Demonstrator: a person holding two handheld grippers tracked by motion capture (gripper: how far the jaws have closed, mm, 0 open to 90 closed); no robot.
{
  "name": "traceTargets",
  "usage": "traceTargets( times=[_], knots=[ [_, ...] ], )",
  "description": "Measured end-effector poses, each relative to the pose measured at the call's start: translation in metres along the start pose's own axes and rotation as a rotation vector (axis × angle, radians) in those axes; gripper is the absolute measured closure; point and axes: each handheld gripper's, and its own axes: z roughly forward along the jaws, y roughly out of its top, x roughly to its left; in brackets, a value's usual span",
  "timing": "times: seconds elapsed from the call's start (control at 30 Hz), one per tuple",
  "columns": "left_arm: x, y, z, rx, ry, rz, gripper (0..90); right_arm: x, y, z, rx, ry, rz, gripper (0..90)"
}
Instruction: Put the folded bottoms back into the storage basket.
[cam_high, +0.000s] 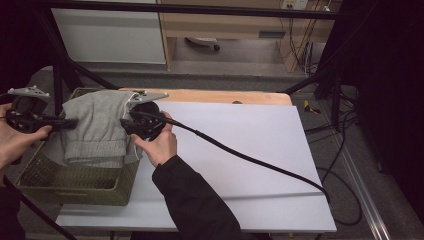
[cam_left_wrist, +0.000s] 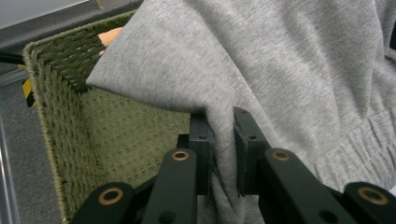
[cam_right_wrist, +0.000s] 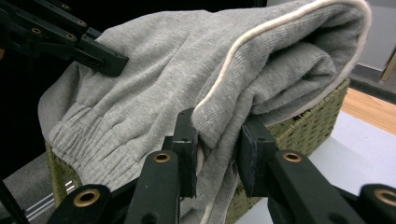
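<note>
Your left gripper (cam_left_wrist: 223, 154) has its black jaws pinched on a fold of the grey sweatshirt (cam_left_wrist: 280, 70); soft fleece knit, ribbed stretchy cuff band at the lower right of the left gripper view. Your right gripper (cam_right_wrist: 217, 156) is clamped the same way on the folded edge of the same garment, where a cream-white piping runs along the seam. Both grips are closed on cloth, with only fabric between the pads.

In the high view the sweatshirt (cam_high: 97, 127) sits folded, held over the green woven basket (cam_high: 75, 185), left gripper (cam_high: 70, 123) at its left edge, right gripper (cam_high: 131, 121) at its right edge. Basket is rectangular, coarse weave, stiff walls, standing at the table's left end. The garment covers most of its opening; what lies under it is hidden.

White table top (cam_high: 250, 150), smooth and flat, wooden edge at the back. The right gripper's black cable (cam_high: 250, 157) trails across it. Black frame bars stand around the table.
</note>
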Motion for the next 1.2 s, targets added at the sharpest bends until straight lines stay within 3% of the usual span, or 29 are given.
traceTargets(
  times=[0.5,1.2],
  knots=[
    [0.021,-0.012,-0.004,-0.004,0.016,-0.031,79.9,0.013,0.002,0.023,-0.006,0.007,-0.011,71.6],
    [0.040,-0.028,-0.005,0.007,0.050,-0.050,79.9,0.029,-0.003,0.049,-0.005,0.028,-0.004,71.5]
  ],
)
